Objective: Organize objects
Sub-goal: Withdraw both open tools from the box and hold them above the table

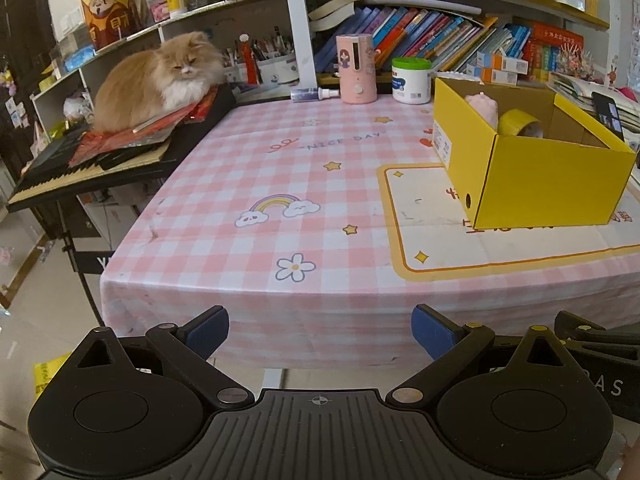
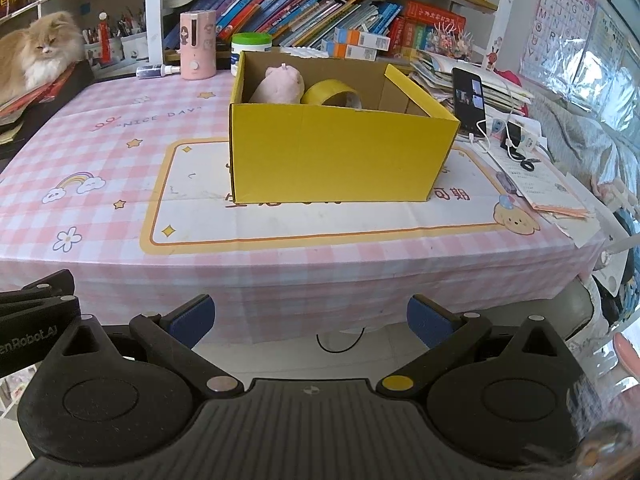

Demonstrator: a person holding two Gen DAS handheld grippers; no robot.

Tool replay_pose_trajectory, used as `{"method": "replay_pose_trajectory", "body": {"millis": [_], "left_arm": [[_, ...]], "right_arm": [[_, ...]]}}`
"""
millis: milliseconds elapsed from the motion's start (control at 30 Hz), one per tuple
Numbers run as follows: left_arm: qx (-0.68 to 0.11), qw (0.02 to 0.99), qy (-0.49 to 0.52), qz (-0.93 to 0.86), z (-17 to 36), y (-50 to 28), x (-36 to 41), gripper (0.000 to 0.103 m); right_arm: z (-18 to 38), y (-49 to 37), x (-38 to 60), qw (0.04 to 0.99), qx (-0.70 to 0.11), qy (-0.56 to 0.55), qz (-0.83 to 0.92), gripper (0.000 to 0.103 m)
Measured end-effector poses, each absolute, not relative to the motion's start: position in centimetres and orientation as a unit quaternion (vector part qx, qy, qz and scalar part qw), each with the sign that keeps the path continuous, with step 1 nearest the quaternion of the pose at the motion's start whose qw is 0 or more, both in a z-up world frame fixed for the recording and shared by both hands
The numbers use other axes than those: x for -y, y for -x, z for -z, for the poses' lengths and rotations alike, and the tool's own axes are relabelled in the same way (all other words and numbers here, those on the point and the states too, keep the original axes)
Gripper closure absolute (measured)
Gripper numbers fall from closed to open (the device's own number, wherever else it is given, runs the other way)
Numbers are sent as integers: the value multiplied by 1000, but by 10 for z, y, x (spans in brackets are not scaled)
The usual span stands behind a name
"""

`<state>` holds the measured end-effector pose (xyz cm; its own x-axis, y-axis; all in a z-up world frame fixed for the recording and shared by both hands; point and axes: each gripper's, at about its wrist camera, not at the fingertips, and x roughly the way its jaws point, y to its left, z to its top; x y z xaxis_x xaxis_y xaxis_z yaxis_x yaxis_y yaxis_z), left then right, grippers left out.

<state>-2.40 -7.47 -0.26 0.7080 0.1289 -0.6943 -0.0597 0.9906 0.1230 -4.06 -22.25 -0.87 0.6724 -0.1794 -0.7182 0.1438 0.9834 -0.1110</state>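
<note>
An open yellow cardboard box (image 2: 340, 156) (image 1: 552, 184) stands on the pink checked tablecloth (image 2: 100, 128) (image 1: 260, 168). Inside it lie a pink plush toy (image 2: 280, 84) (image 1: 484, 106) and a yellow tape roll (image 2: 330, 94) (image 1: 518, 122). My left gripper (image 1: 320, 334) hangs open in front of the table's near edge, holding nothing. My right gripper (image 2: 310, 318) is open too, below the table edge and in front of the box, with nothing between its blue pads.
At the table's back stand a pink dispenser (image 1: 356, 68), a white jar with a green lid (image 1: 412, 80) and a small spray bottle (image 1: 314, 94). An orange cat (image 1: 156, 80) lies on a keyboard at the left. A phone (image 2: 470, 100), cables and papers (image 2: 556, 196) crowd the right side. Bookshelves rise behind.
</note>
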Motion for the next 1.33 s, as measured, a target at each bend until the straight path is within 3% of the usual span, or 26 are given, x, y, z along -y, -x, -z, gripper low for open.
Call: {"method": "replay_pose_trajectory", "body": {"millis": [1333], "left_arm": [[-386, 920, -34, -51, 2, 26, 70, 4]], "right_arm": [[5, 45, 218, 918, -387, 29, 80, 0]]}}
